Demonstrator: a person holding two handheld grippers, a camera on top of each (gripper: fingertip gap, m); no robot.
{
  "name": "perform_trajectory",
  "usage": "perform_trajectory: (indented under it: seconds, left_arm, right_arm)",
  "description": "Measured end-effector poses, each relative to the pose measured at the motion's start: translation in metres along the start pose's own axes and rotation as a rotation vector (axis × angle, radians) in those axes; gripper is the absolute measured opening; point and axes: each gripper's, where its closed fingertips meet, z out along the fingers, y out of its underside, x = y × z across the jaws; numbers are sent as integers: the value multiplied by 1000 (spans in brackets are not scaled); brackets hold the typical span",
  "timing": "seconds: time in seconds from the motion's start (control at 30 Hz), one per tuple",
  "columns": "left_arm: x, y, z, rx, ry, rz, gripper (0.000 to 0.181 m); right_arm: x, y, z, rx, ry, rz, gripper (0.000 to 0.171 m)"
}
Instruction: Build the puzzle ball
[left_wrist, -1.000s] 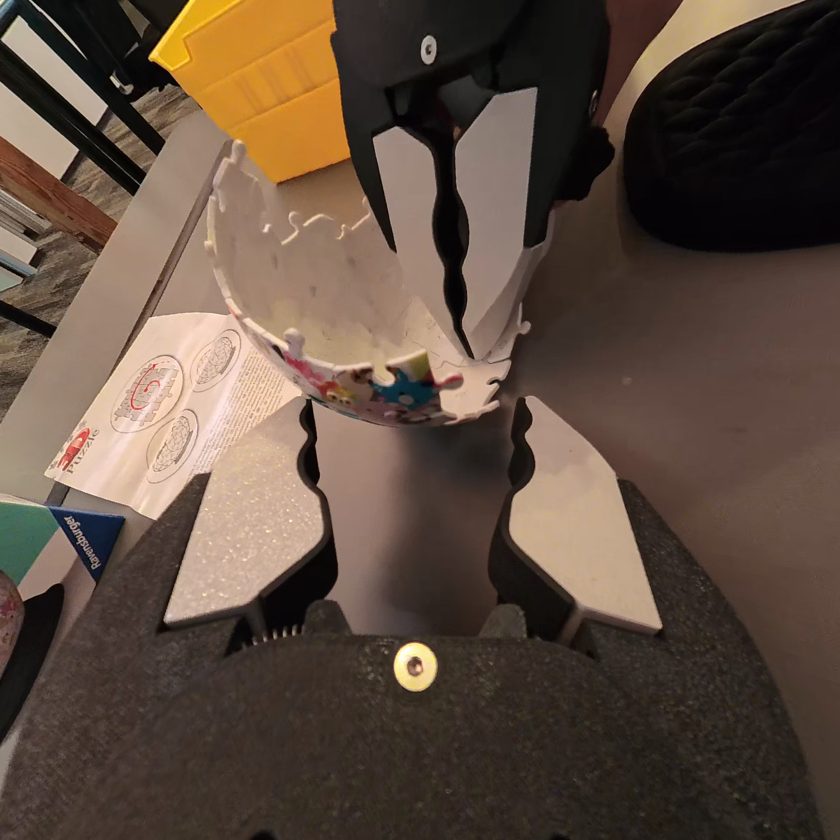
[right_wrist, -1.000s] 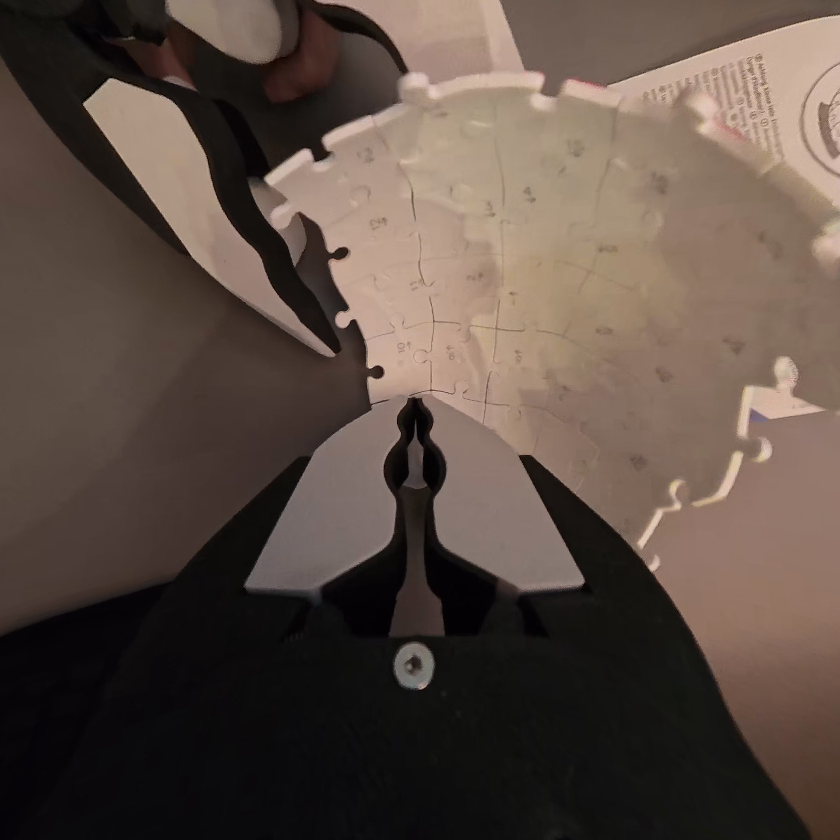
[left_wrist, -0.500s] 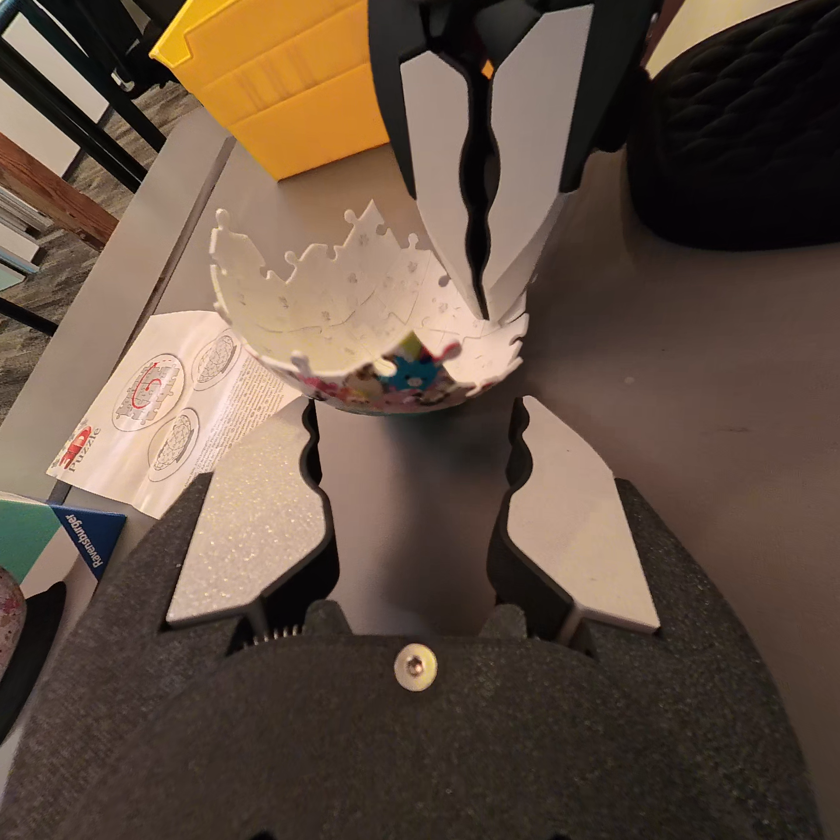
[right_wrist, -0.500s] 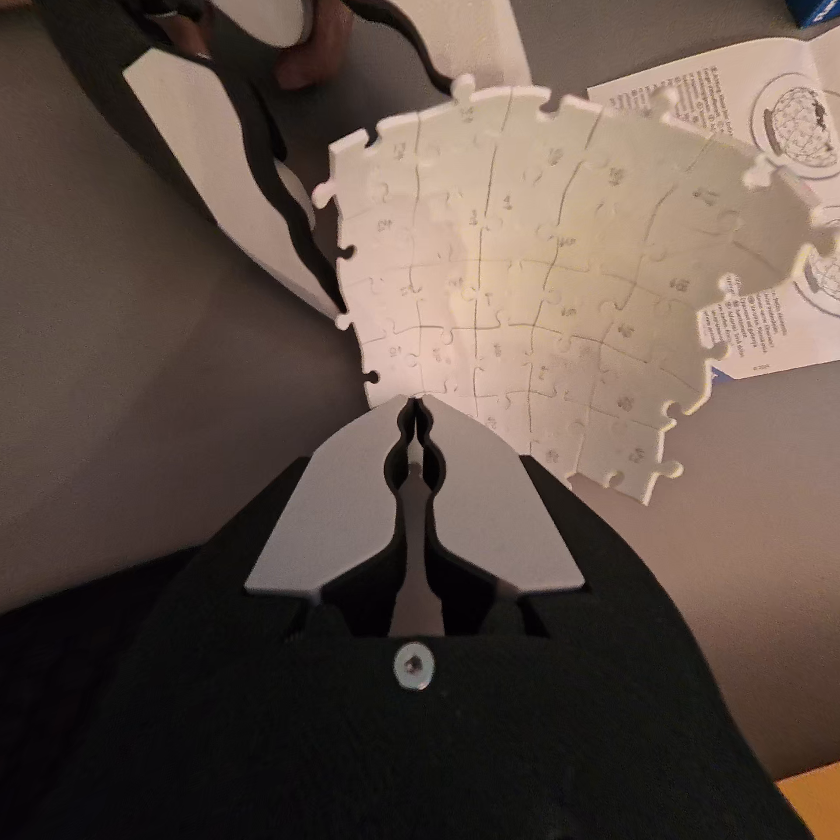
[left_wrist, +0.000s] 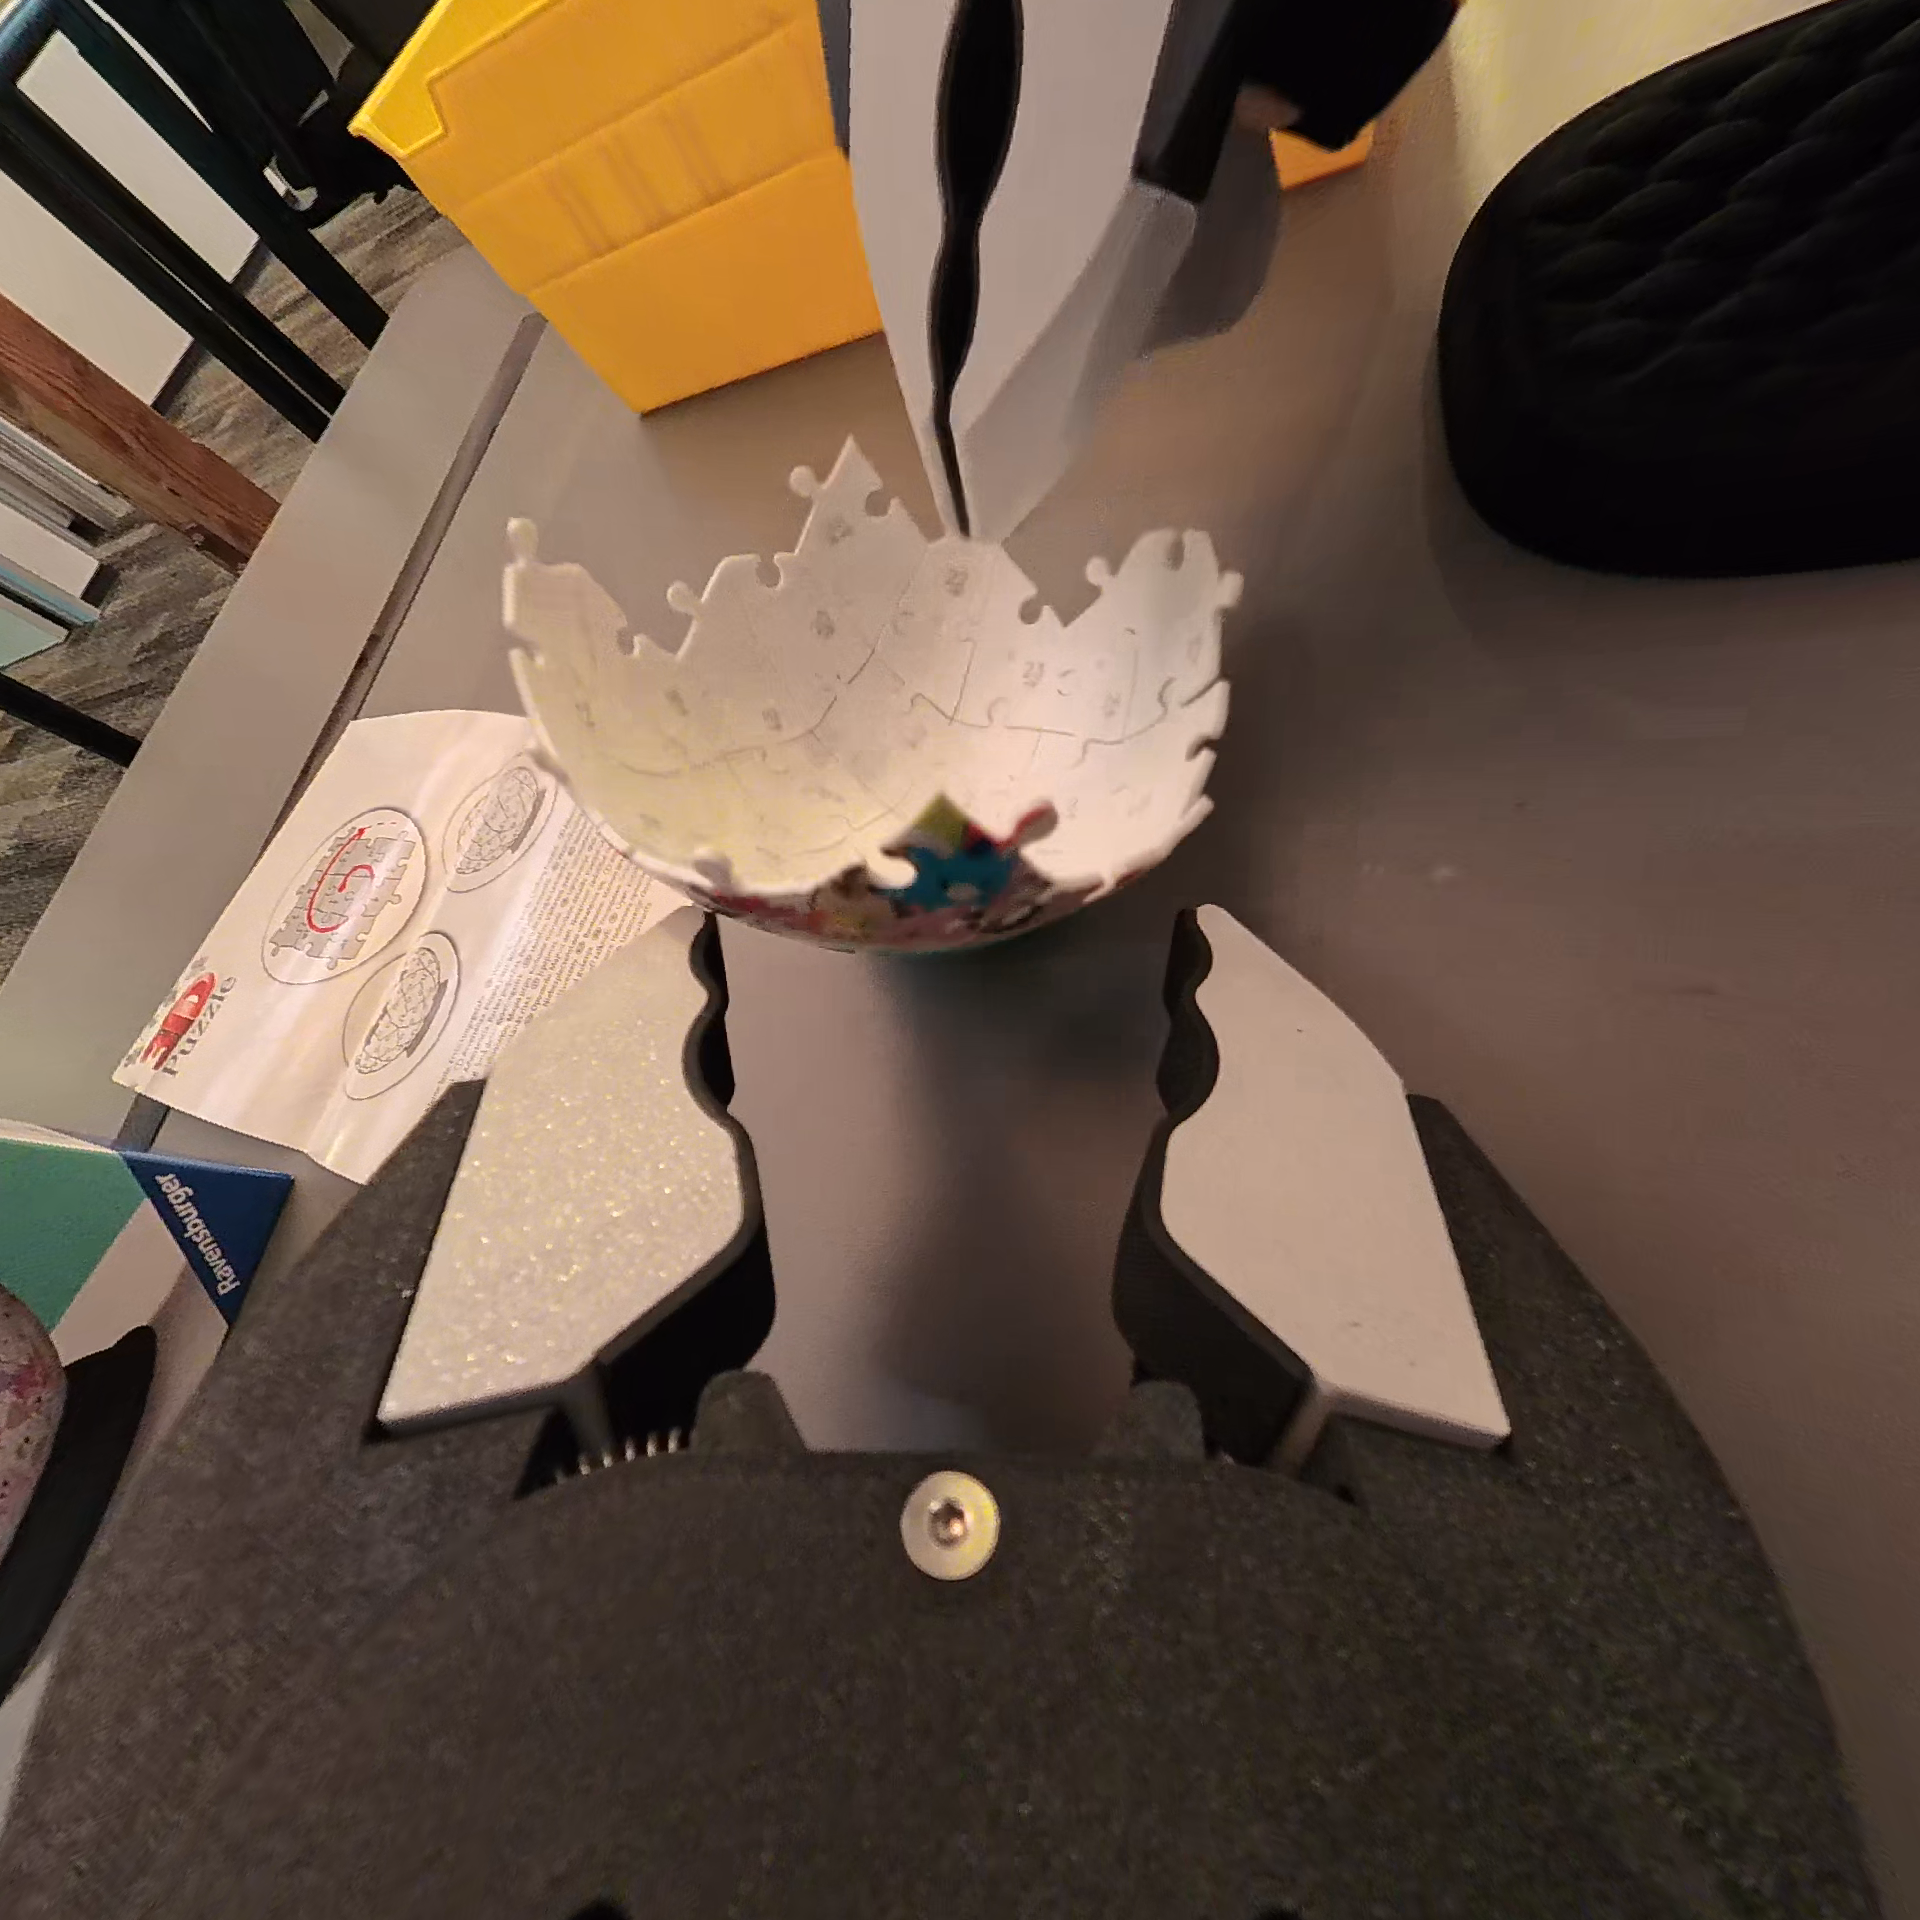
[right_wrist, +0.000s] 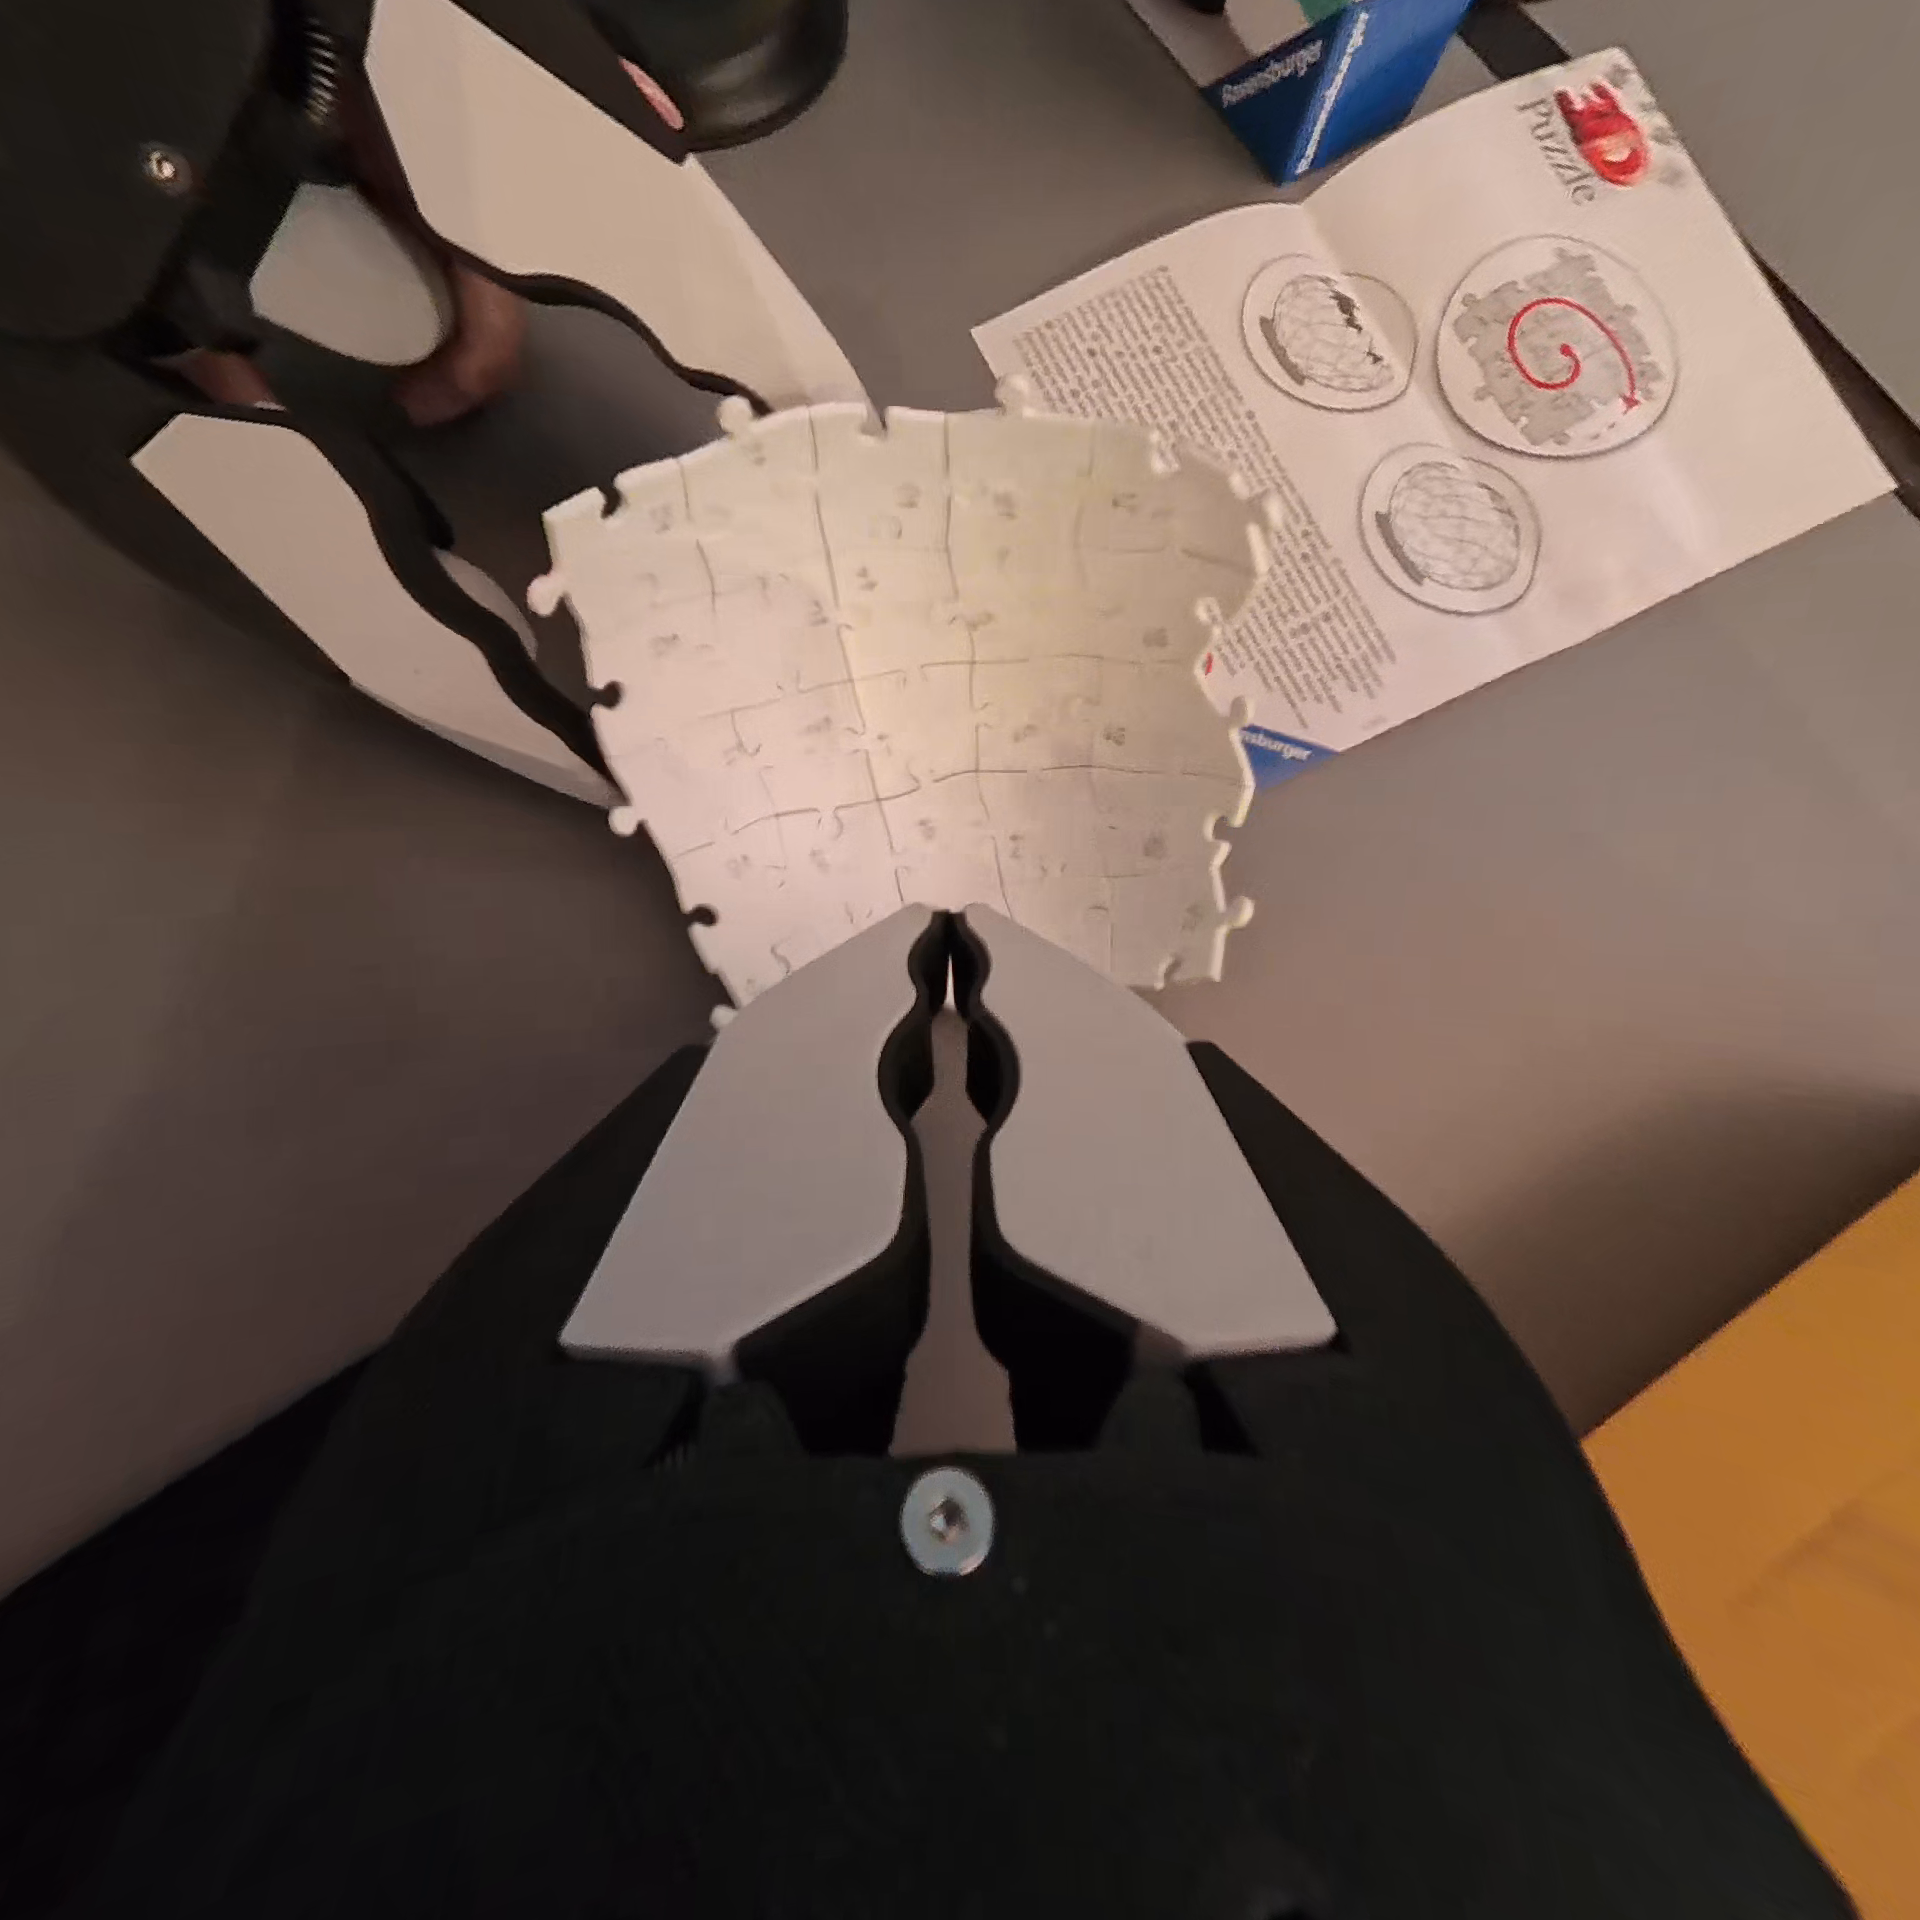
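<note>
Holding wide apart, the left gripper (left_wrist: 951, 966) has its fingers (left_wrist: 582, 1184) spread low over the grey counter (left_wrist: 1507, 852), gripping nothing, with the puzzle shell (left_wrist: 831, 707) just beyond their tips. That shell, a half-built bowl of white-backed pieces with a colourful outside, now sits open side up, rim roughly level; a second ago it was tipped toward the left with its inside facing the camera. The right gripper (right_wrist: 948, 920) has its fingers pinched narrow on the shell's far rim, and it has risen and pulled back while keeping that grip. Judgement: the bowl has been righted and steadied, so the jagged rim is presented for the next pieces, though no loose piece shows in either view. To the left lies the unfolded instruction sheet (left_wrist: 405, 935), partly under the shell, and nearer left a blue puzzle box (left_wrist: 197, 1236); its contents cannot be seen. Farther off stands a yellow bin (left_wrist: 665, 208), interior hidden from this angle. A black padded object (left_wrist: 1704, 281) sits far right.
</note>
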Motion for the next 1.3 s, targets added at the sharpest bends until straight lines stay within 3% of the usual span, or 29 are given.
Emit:
perform_trajectory:
  seconds: [0.2, 0.33, 0.73, 1.1, 1.3]
  left_arm:
    - [0, 0, 0, -1, -4, 6, 81]
    - [0, 0, -1, -1, -7, 12, 81]
    - [6, -3, 1, -3, 3, 47, 78]
    - [10, -4, 1, -11, -1, 70, 77]
    - [10, -4, 0, -14, -9, 77, 76]
  right_arm:
    - [-29, 16, 5, -96, -159, 22, 1]
    - [-34, 30, 12, -172, -170, -4, 1]
    - [-50, 30, 25, -170, -197, -145, 1]
    - [-55, 28, 26, -160, -194, -150, 1]
    - [-55, 25, 22, -120, -218, -51, 5]
